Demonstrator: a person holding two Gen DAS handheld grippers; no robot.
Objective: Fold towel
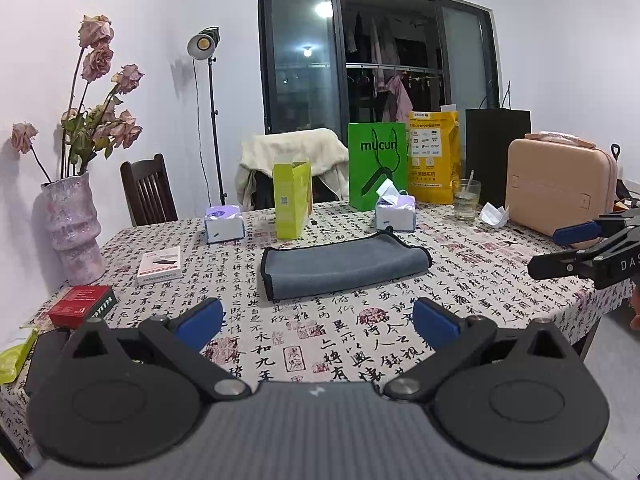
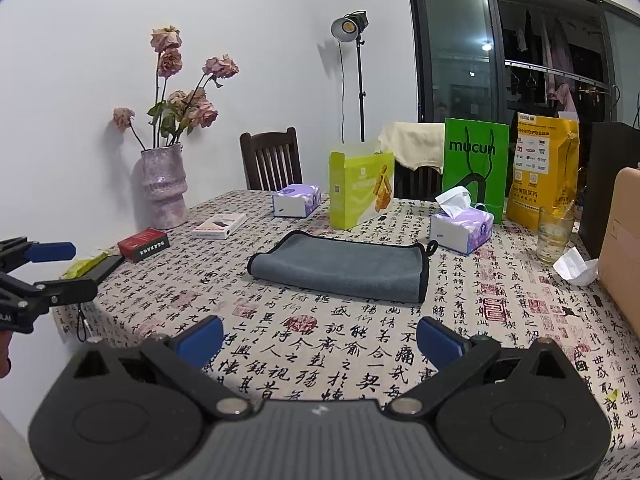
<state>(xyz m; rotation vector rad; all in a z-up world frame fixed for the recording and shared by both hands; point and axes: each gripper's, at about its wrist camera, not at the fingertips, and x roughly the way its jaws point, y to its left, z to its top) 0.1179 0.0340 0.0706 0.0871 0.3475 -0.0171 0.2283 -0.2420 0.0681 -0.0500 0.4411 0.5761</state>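
A grey towel (image 1: 344, 266) with a black hem lies folded in a flat rectangle in the middle of the table; it also shows in the right wrist view (image 2: 340, 266). My left gripper (image 1: 318, 322) is open and empty, held above the table in front of the towel, not touching it. My right gripper (image 2: 320, 340) is open and empty too, also short of the towel. The right gripper shows at the right edge of the left wrist view (image 1: 556, 250), and the left gripper at the left edge of the right wrist view (image 2: 72, 270).
The table has a calligraphy-print cloth (image 1: 360, 344). Behind the towel stand a yellow-green box (image 1: 292, 204), two tissue packs (image 1: 394, 210), a green bag (image 1: 376, 164), a glass (image 1: 466, 200) and a pink case (image 1: 560, 192). At the left are a vase (image 1: 74, 228), a red box (image 1: 82, 306) and a white box (image 1: 159, 266).
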